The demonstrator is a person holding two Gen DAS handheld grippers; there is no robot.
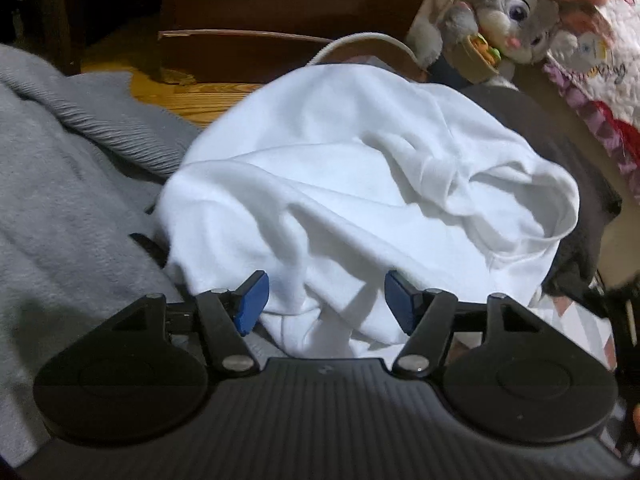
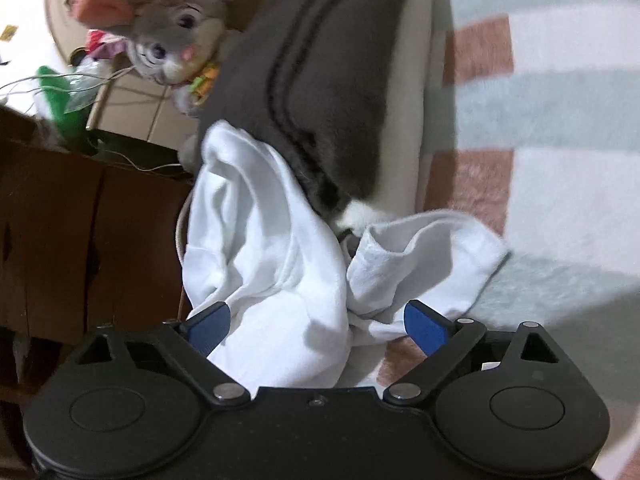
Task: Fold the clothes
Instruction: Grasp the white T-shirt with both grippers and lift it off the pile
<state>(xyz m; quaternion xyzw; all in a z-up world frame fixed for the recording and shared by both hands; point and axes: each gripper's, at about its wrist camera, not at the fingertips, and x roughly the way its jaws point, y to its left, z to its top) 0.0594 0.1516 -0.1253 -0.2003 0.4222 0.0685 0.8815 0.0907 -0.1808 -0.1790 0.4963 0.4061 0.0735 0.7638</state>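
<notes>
A crumpled white garment [image 1: 340, 184] lies in a heap in front of me, partly over a dark grey garment [image 1: 576, 168]. My left gripper [image 1: 326, 300] hovers at its near edge, blue pads [image 1: 252, 304] apart, with a fold of white cloth lying loosely between them. In the right wrist view the white garment [image 2: 272, 248] hangs over the bed's side, one sleeve spread to the right. My right gripper [image 2: 316, 328] stands wide, cloth bunched between its fingers [image 2: 426, 330] without being pinched. The dark grey garment [image 2: 320, 60] lies beyond it.
A light grey knit garment [image 1: 60, 184] fills the left. A plush rabbit [image 1: 516, 20] [image 2: 172, 40] sits by a patterned pillow [image 1: 608, 92]. Brown wooden furniture [image 1: 260, 0] [image 2: 60, 220] stands close behind, with a white cable [image 1: 360, 38]. The striped pink-and-white blanket [image 2: 540, 120] covers the bed.
</notes>
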